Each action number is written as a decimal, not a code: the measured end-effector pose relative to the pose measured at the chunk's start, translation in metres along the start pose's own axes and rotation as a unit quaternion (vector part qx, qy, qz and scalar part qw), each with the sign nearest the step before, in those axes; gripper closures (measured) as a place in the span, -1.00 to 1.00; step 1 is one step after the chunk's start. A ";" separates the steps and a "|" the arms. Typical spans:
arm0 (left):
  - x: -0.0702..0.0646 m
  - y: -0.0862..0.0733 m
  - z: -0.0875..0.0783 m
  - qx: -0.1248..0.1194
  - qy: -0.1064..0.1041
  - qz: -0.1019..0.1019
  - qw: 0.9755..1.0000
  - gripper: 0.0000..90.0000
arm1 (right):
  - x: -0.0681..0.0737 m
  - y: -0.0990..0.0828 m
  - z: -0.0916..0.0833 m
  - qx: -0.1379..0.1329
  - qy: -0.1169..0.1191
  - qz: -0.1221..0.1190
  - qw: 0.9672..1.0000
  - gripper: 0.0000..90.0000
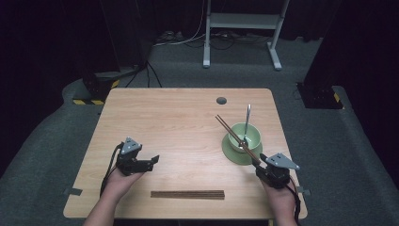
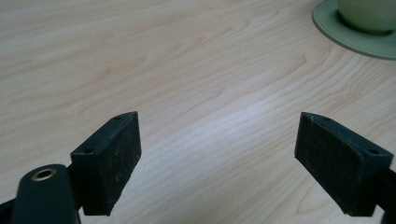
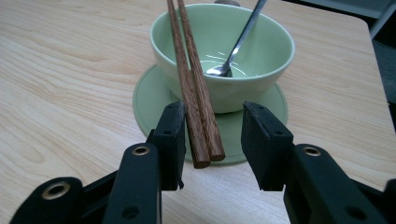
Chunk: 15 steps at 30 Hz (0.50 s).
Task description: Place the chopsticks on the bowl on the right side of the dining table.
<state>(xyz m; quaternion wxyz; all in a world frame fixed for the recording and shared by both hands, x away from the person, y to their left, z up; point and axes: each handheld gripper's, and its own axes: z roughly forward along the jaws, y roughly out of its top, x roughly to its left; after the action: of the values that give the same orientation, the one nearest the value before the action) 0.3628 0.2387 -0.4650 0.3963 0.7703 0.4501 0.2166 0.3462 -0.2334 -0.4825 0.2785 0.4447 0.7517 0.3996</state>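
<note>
A pale green bowl (image 1: 245, 134) (image 3: 261, 51) stands on a matching plate (image 1: 234, 155) (image 3: 149, 100) at the table's right, with a metal spoon (image 1: 247, 117) (image 3: 238, 42) leaning in it. A pair of brown chopsticks (image 1: 233, 134) (image 3: 196, 98) lies slanted across the bowl's rim, its near ends over the plate's edge. My right gripper (image 1: 258, 165) (image 3: 212, 140) is open around those ends: the pair sits close to one jaw, with a clear gap to the other. My left gripper (image 1: 153, 162) (image 2: 219, 154) is wide open and holds nothing, above bare wood at the left.
A second pair of brown chopsticks (image 1: 187, 194) lies flat near the table's front edge, between the two hands. A round cable hole (image 1: 221, 100) sits near the far edge. The plate (image 2: 345, 37) and bowl (image 2: 369, 14) lie far off in the left gripper view.
</note>
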 end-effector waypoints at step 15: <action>-0.036 0.034 0.048 -0.026 -0.029 0.001 0.999 -0.67 | -0.021 -0.003 -0.006 0.007 -0.034 0.015 0.999 0.18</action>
<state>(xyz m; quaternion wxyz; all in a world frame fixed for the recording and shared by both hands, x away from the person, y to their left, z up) 0.3955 0.1787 -0.4651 0.4291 0.7663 0.4315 0.2061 0.3496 -0.2549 -0.4810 0.2951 0.4711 0.7378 0.3828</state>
